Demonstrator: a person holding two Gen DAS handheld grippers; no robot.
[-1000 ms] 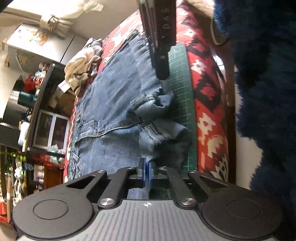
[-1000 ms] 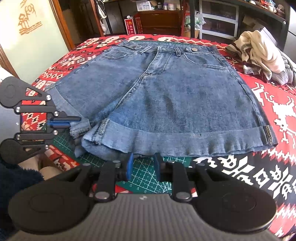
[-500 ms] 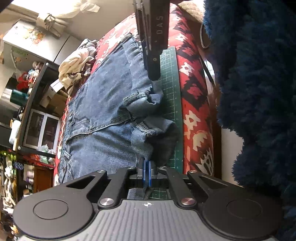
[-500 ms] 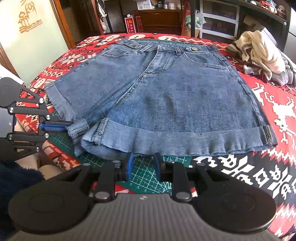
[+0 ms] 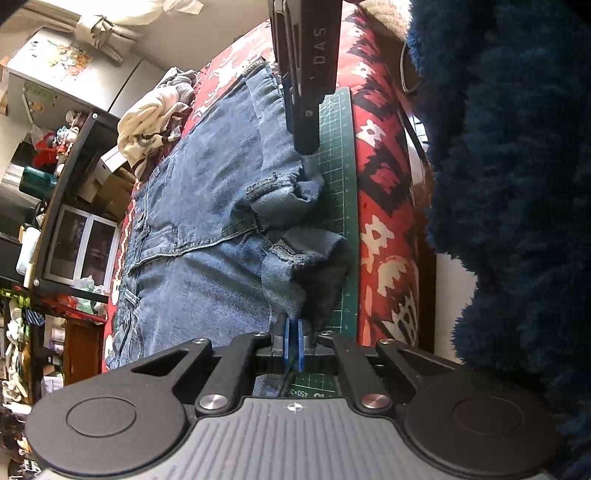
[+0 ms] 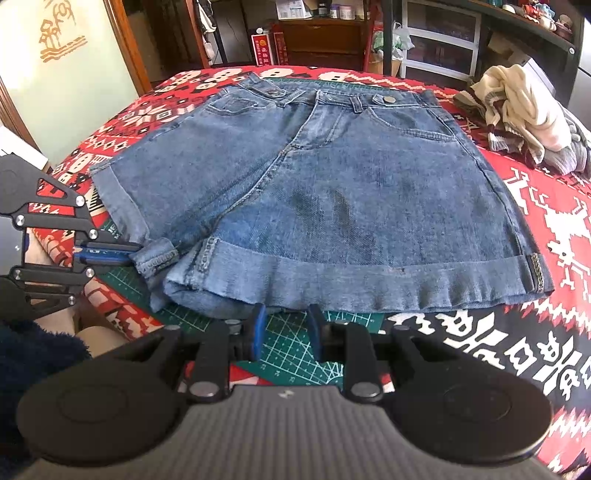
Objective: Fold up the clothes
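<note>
Blue denim shorts [image 6: 332, 192] lie spread front-up on a red patterned cloth [image 6: 554, 229], waistband at the far side, cuffed hems toward me. My left gripper [image 5: 293, 338] is shut on the cuff of the left leg [image 5: 284, 280]; in the right wrist view the left gripper [image 6: 131, 253] comes in from the left, pinching that cuff [image 6: 157, 258]. My right gripper [image 6: 284, 326] is open, just short of the hem of the right leg, above a green cutting mat [image 6: 295, 343]. It shows as a dark bar [image 5: 304, 92] in the left wrist view.
A cream and grey pile of clothes [image 6: 524, 118] lies at the far right of the cloth. Shelves and drawers [image 6: 436, 33] stand behind the table. A dark blue fluffy sleeve [image 5: 517, 184] fills the right of the left wrist view. The green mat [image 5: 341, 192] runs along the near edge.
The left gripper, still pinching the cuff, has pulled it outward and the left leg now lies flatter. The right gripper stays open at the hem.
</note>
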